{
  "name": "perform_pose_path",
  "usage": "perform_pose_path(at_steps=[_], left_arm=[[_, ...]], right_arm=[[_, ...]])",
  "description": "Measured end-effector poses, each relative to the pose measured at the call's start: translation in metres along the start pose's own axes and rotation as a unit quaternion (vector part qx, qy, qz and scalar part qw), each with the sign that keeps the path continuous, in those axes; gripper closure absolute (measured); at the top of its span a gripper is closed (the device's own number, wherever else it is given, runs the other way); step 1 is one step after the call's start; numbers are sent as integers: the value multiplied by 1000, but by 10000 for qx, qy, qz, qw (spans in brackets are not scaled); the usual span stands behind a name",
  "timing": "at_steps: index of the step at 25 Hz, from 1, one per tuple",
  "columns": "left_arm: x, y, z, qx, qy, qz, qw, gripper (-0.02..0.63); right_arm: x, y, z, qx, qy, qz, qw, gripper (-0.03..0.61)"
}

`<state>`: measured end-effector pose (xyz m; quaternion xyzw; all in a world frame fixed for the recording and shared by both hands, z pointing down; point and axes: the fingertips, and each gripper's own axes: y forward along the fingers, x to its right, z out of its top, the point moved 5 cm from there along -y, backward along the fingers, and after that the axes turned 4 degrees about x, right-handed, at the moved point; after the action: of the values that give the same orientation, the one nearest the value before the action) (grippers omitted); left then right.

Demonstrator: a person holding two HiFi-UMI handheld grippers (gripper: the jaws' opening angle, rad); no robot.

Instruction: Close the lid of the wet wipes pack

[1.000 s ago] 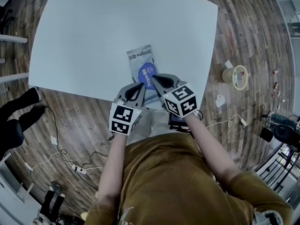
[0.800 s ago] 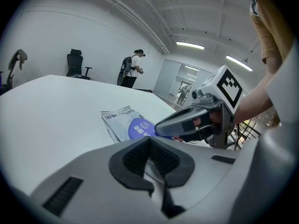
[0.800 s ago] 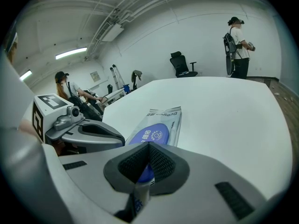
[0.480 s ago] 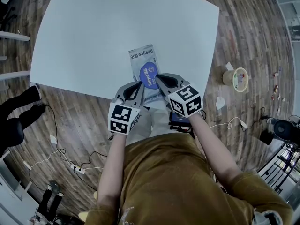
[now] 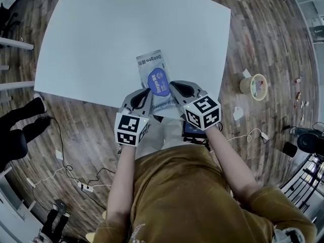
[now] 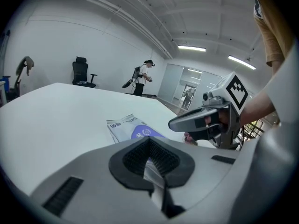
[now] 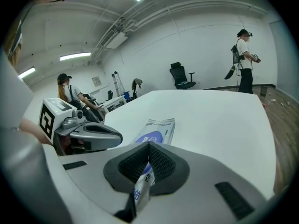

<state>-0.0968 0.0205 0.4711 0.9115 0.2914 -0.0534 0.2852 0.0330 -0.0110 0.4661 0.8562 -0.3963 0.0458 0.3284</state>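
Fingers [image 7: 163, 164] pinched shut on the near end of the wet wipes pack [image 5: 154, 72], left gripper [image 5: 147, 91] and right gripper [image 5: 172, 85] alike, by the near edge of the counter [image 5: 101, 34]: anchor with left, free right, press blue lid [image 5: 158, 82] flat.

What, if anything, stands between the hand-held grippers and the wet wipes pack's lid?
Nothing visible does. The left hand-held gripper and the right hand-held gripper both pinch the near edge of the wet wipes pack, and the blue lid lies uncovered just beyond them.
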Motion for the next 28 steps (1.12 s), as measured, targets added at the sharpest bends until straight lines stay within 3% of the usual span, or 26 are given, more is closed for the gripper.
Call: perform_pose_path(at_steps=[20,28], left_arm=[[17,-17,50,627,438,314,9966,617],[16,-38,70,957,621,696,9910,615]], right_arm=[[28,-75,39,1004,213,-789,9916,572],[26,-93,59,1437,163,-906,9853,572]])
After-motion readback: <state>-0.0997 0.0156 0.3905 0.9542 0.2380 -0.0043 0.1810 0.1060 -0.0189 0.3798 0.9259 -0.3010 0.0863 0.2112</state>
